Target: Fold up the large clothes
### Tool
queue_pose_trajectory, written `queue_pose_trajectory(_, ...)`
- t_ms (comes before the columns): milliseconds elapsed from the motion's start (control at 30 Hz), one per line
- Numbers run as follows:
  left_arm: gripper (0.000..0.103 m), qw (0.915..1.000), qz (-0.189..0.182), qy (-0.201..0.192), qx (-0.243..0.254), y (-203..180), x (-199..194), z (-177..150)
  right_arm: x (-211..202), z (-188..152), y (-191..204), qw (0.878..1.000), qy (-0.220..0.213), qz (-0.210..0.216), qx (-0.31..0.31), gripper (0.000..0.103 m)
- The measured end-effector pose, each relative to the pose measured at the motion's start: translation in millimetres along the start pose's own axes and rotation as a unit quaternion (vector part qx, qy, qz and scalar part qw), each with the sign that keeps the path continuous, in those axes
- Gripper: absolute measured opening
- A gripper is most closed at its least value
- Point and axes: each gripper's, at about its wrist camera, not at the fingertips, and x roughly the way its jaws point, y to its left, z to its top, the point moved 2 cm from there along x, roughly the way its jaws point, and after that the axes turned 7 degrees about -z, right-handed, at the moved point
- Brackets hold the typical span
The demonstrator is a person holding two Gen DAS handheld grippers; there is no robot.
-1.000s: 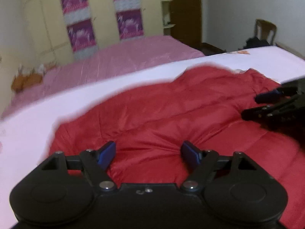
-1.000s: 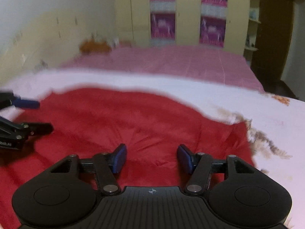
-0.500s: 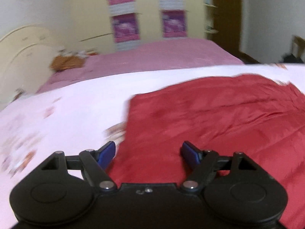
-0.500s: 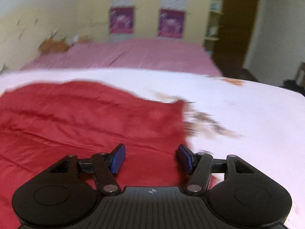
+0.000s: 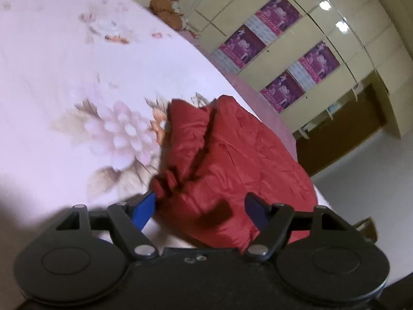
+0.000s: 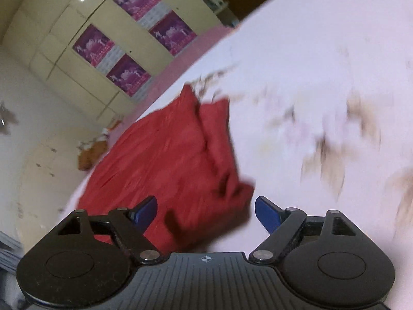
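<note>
Lying bunched on floral bed sheet [image 5: 64, 77]: red garment [image 5: 232, 155]; left hand-held gripper [image 5: 200, 210] spread, right hand-held gripper [image 6: 206, 210] opening, both over garment corners, unpinched; postered wardrobe [image 5: 296, 59] behind

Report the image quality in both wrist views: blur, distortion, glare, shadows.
Left wrist view: strong fisheye bend and a tilted room; the red garment is fairly sharp, with dark finger shadows on it; ceiling lights glare off the wardrobe doors. Right wrist view: the floral bedsheet is smeared by motion blur, the garment's near edge is soft, and the right gripper stays crisp.

The floral print on the white bedsheet [image 6: 322, 129] smears with motion blur; the small orange-brown heap [image 5: 165, 13], perhaps a toy, stays unreadable.
</note>
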Motion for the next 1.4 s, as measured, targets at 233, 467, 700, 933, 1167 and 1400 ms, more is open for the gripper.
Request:
queue_pose_trajectory(233, 0.073, 0.9996, 0.026, -0.005, -0.009, -3.2, 42.6, 7.5, 26.0, 3.4, 4.0, 0.998, -0.005, 0.030, 0.053, 0.060)
queue_pose_trajectory(467, 0.035, 0.9993, 0.031, 0.008, 0.017, -11.1, 59.5, 15.4, 46.9, 16.7, 13.0, 1.000, -0.011, 0.019, 0.015, 0.032)
queue_pose_trajectory(700, 0.020, 0.9951, 0.045, 0.008, 0.088, -39.5, 44.3, 7.3, 33.5, 16.3, 21.8, 0.999, -0.019, 0.018, -0.039, 0.013)
queue_pose_trajectory(933, 0.020, 0.9949, 0.041, 0.007, 0.092, -58.2, -0.3, -23.8, -5.7, 16.4, 8.1, 0.998, -0.014, 0.025, -0.055, 0.012)
queue_pose_trajectory(1167, 0.020, 0.9979, 0.037, 0.010, 0.053, -50.1, -45.8, -70.6, -64.1, 3.2, -16.6, 0.996, 0.001, 0.023, -0.086, 0.012)
queue_pose_trajectory(1400, 0.020, 0.9983, 0.038, 0.011, 0.042, -44.6, -89.7, -107.0, -110.4, -21.6, -45.2, 0.996, 0.013, 0.021, -0.089, 0.012)
